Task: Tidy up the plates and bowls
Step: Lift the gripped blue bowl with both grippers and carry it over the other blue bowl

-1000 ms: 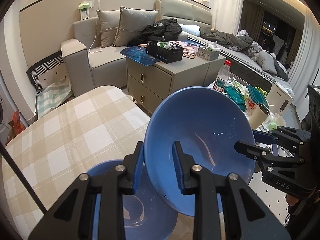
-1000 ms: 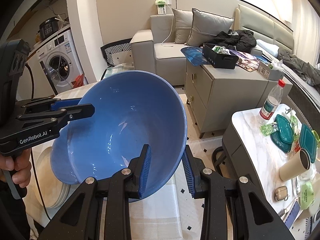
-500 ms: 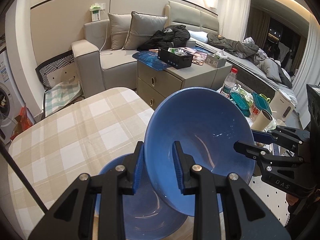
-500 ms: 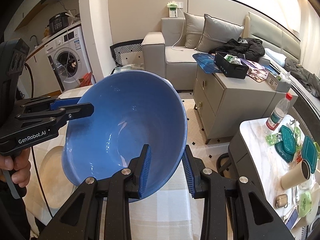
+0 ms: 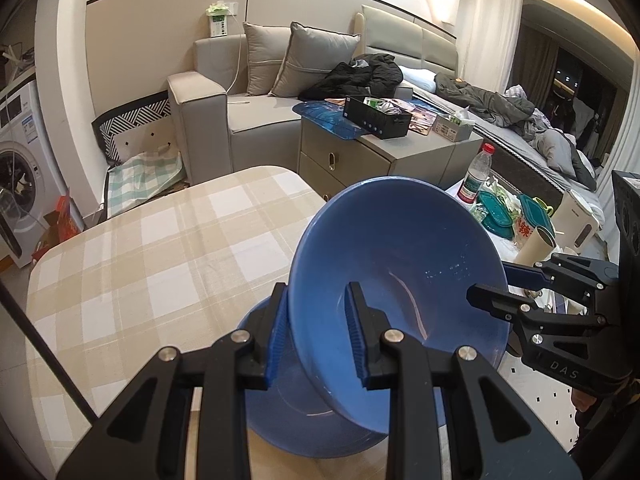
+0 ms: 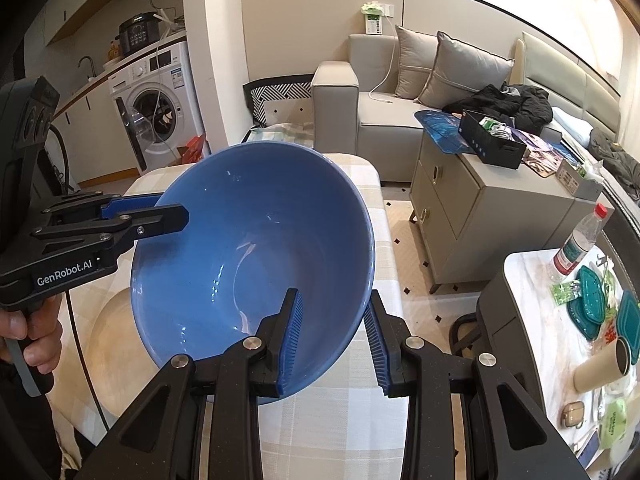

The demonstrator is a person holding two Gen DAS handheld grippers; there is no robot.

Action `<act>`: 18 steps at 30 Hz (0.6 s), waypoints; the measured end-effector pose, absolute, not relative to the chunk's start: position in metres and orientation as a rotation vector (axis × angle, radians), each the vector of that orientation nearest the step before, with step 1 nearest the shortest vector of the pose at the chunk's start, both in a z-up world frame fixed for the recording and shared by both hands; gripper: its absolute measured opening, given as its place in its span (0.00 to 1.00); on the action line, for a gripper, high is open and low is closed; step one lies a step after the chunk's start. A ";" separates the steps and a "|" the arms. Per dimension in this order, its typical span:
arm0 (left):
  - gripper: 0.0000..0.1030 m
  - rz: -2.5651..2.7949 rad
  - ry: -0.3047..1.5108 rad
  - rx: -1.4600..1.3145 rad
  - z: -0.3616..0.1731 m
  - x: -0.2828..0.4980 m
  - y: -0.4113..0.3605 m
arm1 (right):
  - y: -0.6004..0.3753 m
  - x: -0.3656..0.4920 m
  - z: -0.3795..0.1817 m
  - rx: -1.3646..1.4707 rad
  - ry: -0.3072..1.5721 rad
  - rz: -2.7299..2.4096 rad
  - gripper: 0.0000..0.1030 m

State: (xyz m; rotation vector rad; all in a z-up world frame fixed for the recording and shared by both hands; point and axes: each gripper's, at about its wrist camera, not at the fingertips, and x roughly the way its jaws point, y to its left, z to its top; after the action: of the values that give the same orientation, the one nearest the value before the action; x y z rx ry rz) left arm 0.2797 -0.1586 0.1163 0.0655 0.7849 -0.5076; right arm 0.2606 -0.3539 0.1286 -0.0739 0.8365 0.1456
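Looking along the left gripper [image 5: 316,334] first, its blue-padded fingers are clenched on the near rim of the blue bowl [image 5: 400,264], one pad outside the wall and one inside, so the bowl is held in the air, tipped steeply with its mouth turned toward the camera and a little upward. Directly underneath and slightly nearer sits a second blue bowl [image 5: 288,412], upright on the checked table [image 5: 152,264]; the held bowl's base hangs just above that one's hollow, and this above-and-below relation is what the coming move seems to turn on. At the right edge, the right gripper [image 5: 490,280] pinches the bowl's far rim, so both tools share the load; neither is plainly nearer. Being round, the bowl has no long axis; only the line from rim to base matters, and it slants away from vertical. Turning to the right wrist view, the right gripper [image 6: 332,332] straddles the rim of the same bowl [image 6: 248,240], one pad inside and one outside, though whether the outer pad truly presses the wall I cannot tell. The left gripper [image 6: 152,210] bites the opposite rim, and a cream plate [image 6: 108,352] lies on the table below.
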 end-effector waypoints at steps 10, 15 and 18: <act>0.26 -0.470 0.803 0.057 0.107 0.276 -0.139 | -0.336 0.267 0.120 -0.084 0.853 0.184 0.31; 0.26 -0.455 0.815 0.056 0.101 0.275 -0.134 | -0.331 0.270 0.113 -0.084 0.866 0.200 0.31; 0.26 -0.449 0.823 0.055 0.098 0.275 -0.131 | -0.328 0.272 0.110 -0.085 0.873 0.206 0.31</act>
State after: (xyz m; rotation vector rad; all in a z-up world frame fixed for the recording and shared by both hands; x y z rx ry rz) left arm 0.2746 -0.1310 0.0976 0.0545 0.8227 -0.4495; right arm 0.2716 -0.3283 0.1098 -0.0849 0.8728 0.2055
